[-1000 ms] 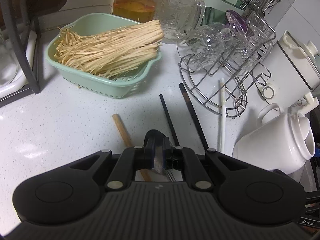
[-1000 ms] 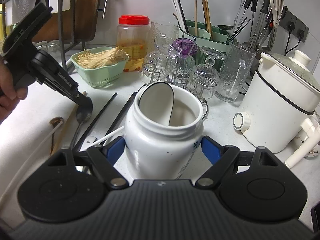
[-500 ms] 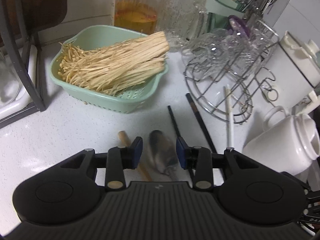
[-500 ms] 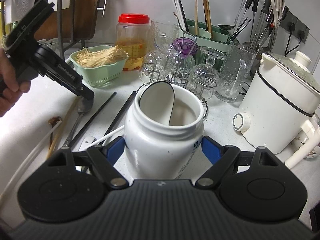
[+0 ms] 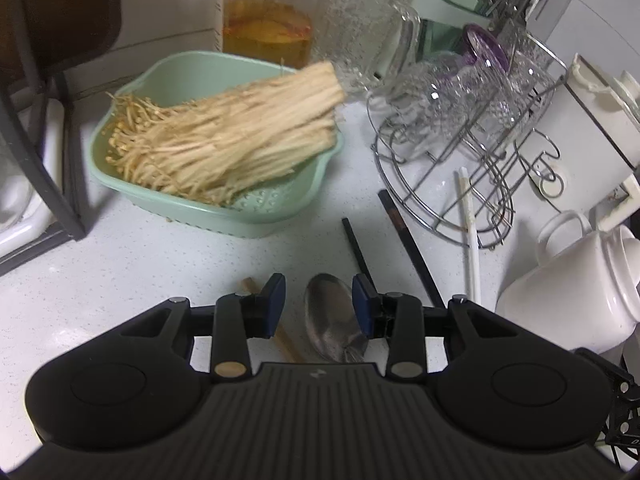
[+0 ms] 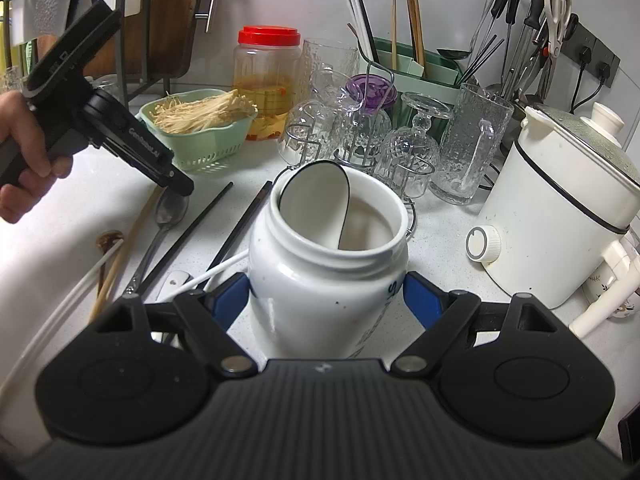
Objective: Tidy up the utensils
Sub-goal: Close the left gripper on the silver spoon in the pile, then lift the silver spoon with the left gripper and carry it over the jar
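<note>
Metal spoon (image 5: 334,320) flat on the white desk (image 5: 160,264), bowl lying between the blue pads of the left gripper (image 5: 319,304), handle running back under it. Pads apart, clear of the bowl on the left, right pad just beside its edge; nothing clamped. In the right wrist view, same left gripper (image 6: 178,188) angled down over the spoon (image 6: 172,210), held by a hand (image 6: 24,156) at the left edge.

Other utensils on the desk around it: wooden chopstick (image 5: 280,332) just left of the spoon, two black chopsticks (image 5: 404,248) to its right, white chopstick (image 5: 472,248) farther right by the wire glass rack (image 5: 452,184). Green basket of enoki mushrooms (image 5: 224,148) farther back on the left.

Writing: pale lettering on the left gripper's arm, too small to read; blue letters on the white jar (image 6: 328,264), only an "S" legible.

Right gripper (image 6: 326,300) clamped wide on the jar, blue pads pressed on both sides, a white ladle (image 6: 316,204) standing inside it.
</note>
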The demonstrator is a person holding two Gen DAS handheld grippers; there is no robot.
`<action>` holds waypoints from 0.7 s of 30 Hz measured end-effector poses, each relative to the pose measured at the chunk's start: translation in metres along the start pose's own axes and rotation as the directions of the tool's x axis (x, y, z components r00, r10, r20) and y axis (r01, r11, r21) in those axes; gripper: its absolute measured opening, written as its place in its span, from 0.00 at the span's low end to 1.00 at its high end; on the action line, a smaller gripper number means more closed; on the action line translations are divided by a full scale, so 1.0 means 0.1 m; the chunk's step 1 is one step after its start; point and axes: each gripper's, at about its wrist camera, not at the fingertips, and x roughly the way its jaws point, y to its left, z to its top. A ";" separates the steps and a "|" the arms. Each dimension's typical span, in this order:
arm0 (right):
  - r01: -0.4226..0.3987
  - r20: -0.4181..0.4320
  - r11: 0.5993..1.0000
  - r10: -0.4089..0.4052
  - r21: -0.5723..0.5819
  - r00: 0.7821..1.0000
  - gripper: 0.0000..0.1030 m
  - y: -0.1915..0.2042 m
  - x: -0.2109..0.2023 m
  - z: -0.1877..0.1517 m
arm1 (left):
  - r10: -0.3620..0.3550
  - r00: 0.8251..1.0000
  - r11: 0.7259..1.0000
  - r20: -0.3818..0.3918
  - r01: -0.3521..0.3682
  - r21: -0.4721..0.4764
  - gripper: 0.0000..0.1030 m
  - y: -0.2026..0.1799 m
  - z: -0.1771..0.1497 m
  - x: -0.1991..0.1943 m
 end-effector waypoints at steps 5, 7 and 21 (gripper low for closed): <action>0.000 0.000 1.000 0.000 0.000 1.000 0.84 0.00 0.00 0.00 | -0.011 0.999 1.000 -0.039 0.012 0.026 0.41 -0.04 -0.03 0.04; -0.001 0.001 1.000 0.001 0.001 1.000 0.84 0.00 0.00 0.00 | -0.011 0.999 1.000 -0.037 0.012 0.027 0.41 -0.03 -0.04 0.04; -0.001 0.000 1.000 0.001 0.000 1.000 0.84 0.00 0.00 0.00 | 0.069 0.995 0.996 -0.066 -0.065 0.056 0.17 -0.12 0.03 0.09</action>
